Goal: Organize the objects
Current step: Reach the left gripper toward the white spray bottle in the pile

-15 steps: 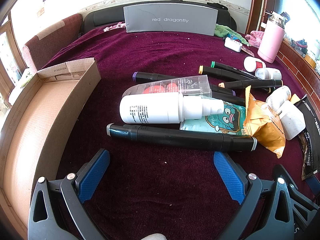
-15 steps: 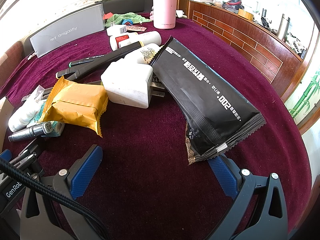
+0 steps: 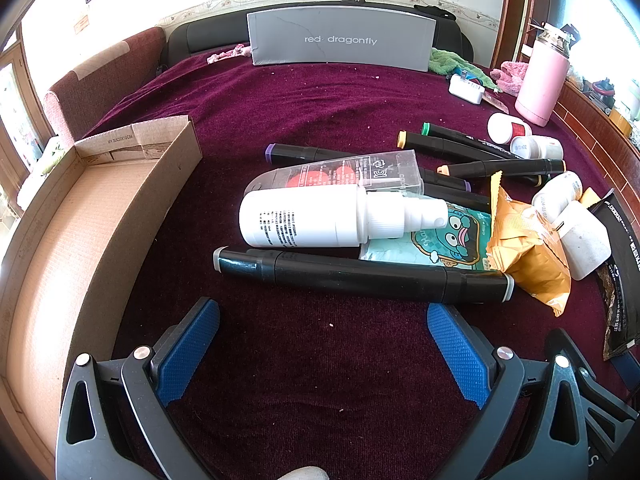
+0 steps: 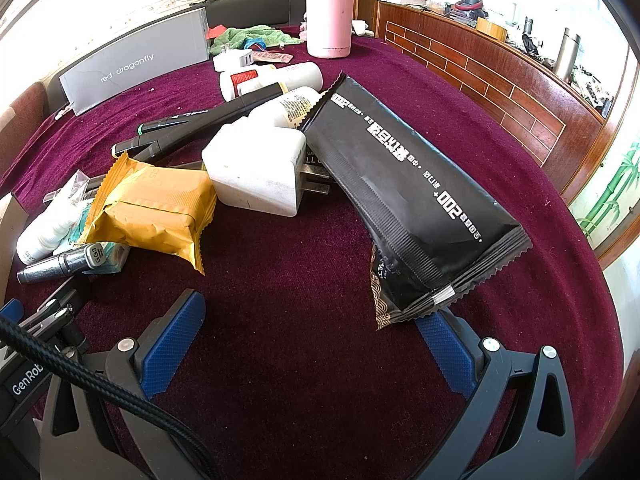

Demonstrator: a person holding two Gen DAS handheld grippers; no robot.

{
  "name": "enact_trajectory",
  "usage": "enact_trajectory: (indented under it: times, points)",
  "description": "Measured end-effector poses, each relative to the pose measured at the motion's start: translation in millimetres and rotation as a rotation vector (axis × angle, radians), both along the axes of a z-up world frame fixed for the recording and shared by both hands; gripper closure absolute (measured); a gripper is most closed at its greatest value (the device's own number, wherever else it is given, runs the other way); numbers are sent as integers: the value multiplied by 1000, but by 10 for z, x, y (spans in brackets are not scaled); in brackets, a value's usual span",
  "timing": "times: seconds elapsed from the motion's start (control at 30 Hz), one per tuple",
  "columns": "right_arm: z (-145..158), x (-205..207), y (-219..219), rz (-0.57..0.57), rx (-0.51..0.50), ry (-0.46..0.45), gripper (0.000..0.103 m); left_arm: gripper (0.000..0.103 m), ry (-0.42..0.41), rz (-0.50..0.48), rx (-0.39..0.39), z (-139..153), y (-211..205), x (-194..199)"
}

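Now both grippers hang over the maroon cloth (image 3: 320, 120) with jaws wide apart, gripping nothing. Left gripper (image 3: 324, 344) sits just short of the black marker (image 3: 360, 276); the cardboard box (image 3: 100, 208) lies left of that marker, the black pouch (image 4: 404, 184) right of it, before the right gripper (image 4: 312, 332).

Daylit scene, two fisheye views, sharp focus.
Strong daylight enters from windows behind and beside the pink flask (image 4: 330, 12), bleaching the wall above it to white. Glare streaks the black pouch (image 4: 404, 184) in front of the flask; shadows stay soft. Straight edges bow outward, and the corners darken to black.
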State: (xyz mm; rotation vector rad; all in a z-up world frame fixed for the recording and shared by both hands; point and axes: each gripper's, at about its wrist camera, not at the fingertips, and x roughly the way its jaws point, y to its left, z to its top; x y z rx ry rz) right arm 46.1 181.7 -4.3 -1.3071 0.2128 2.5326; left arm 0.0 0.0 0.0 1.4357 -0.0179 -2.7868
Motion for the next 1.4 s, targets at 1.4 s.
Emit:
enact_trajectory:
  times: [1.4]
  points:
    - [41, 140, 136, 255, -106, -25, 0, 2, -50, -189, 329, 479, -522, -455]
